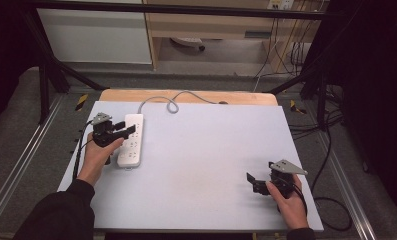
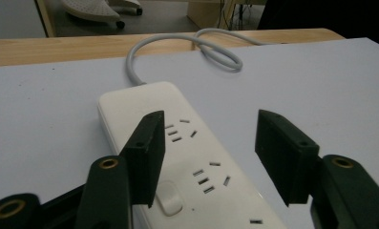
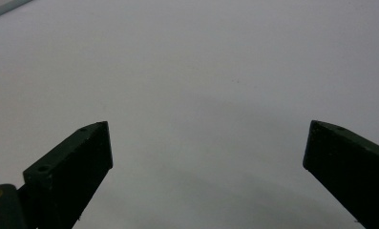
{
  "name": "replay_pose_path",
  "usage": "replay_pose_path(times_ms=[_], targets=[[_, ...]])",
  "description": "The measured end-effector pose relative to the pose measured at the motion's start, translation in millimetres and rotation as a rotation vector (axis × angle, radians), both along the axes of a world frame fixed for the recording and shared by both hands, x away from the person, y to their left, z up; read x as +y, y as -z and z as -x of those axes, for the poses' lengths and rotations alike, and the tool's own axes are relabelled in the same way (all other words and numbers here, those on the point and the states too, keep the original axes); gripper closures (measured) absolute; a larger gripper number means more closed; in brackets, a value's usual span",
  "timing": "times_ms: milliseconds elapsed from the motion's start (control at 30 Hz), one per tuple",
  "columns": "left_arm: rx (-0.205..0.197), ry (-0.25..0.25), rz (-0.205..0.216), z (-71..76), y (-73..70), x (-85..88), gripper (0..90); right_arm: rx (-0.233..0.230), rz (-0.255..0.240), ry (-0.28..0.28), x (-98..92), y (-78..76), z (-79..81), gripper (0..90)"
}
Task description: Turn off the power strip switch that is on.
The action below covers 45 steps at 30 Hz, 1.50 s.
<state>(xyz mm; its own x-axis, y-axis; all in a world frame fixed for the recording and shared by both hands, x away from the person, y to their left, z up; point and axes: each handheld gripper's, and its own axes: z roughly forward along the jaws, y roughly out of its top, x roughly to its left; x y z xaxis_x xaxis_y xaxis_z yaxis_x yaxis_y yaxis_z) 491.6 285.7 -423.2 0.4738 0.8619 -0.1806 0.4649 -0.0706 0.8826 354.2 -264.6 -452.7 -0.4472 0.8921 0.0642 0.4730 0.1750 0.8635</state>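
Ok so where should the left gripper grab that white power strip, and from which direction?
Grip the power strip across its narrow width, near the end facing the person, coming down from above. It lies flat and long, so only the long side edges fit between jaws. The left gripper already hangs open over that end, away from the cord.

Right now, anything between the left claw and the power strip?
Nothing visible. The left claw is open right over the power strip, jaws apart above its sockets; the strip's cord loops off behind, on the mat's far side.
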Motion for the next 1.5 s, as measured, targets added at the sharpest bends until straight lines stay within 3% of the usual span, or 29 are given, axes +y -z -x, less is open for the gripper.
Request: replay_pose_path(times_ms=[167, 267, 333, 467, 767, 967, 1500], targets=[[-0.017, 0.003, 0.012, 2.1, -4.5, -2.8, 29.4, 0.002, -0.002, 0.001, 0.0, 0.0, 0.1, 3.3], [-0.02, -0.009, 0.009, 3.3, -8.7, -5.7, 10.8, -0.001, -0.001, 0.0, 0.1, 0.0, -0.1, 3.3], [-0.024, -0.018, 0.016, 4.8, -12.0, -6.6, 5.6, 0.0, -0.002, 0.001, 0.2, -0.1, 0.1, 3.3], [-0.03, -0.028, 0.023, 8.9, -18.8, -6.3, 6.0, 0.0, -0.003, 0.002, 0.0, -0.3, 0.2, 3.4], [-0.026, 0.008, 0.014, 23.2, -30.5, -5.5, 6.8, -0.003, -0.002, -0.001, 0.2, -0.8, 0.2, 3.3], [-0.042, 0.024, 0.044, 38.8, -39.4, -2.9, 7.0, -0.005, -0.003, -0.002, 0.6, -0.9, 0.0, 3.3], [-0.079, 0.08, 0.042, 69.0, -59.0, 4.7, 6.1, -0.006, -0.006, -0.001, 1.1, -1.8, 0.7, 3.3]])
